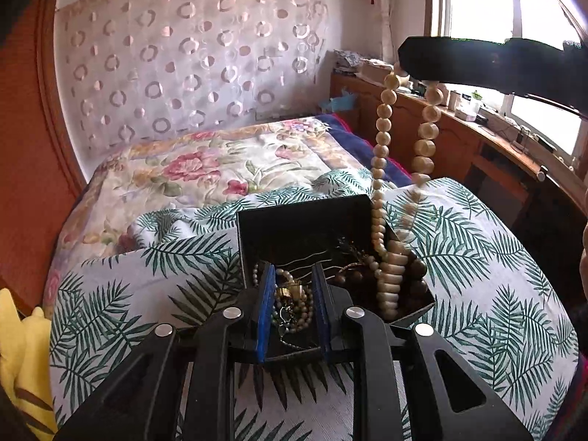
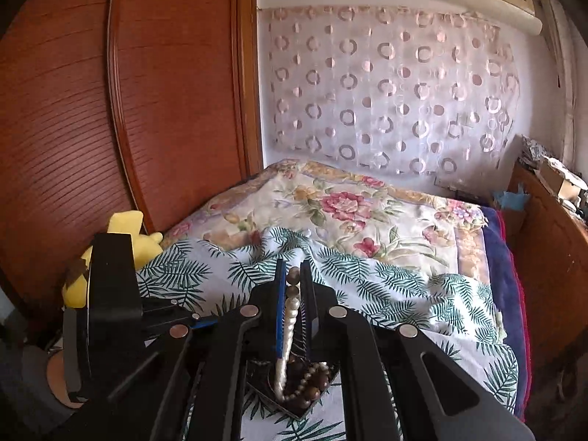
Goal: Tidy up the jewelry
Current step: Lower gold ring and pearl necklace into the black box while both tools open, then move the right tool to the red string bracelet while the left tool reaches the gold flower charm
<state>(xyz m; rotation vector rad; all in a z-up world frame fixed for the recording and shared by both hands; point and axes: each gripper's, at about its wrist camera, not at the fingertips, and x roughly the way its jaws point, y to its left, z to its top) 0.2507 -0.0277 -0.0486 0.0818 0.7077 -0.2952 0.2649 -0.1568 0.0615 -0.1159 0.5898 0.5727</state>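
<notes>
- Blue-padded fingers of the left gripper stood partly apart over the near corner of the black jewelry box, straddling a tangle of small bead strands and a gold piece without pinching them, probably ready to pick next.
- Held high, the right gripper was clamped on the cream bead necklace, so its loop hung clear and trailed into the box.
- That box sat on the palm-leaf bedspread, keeping loose pieces together.
</notes>
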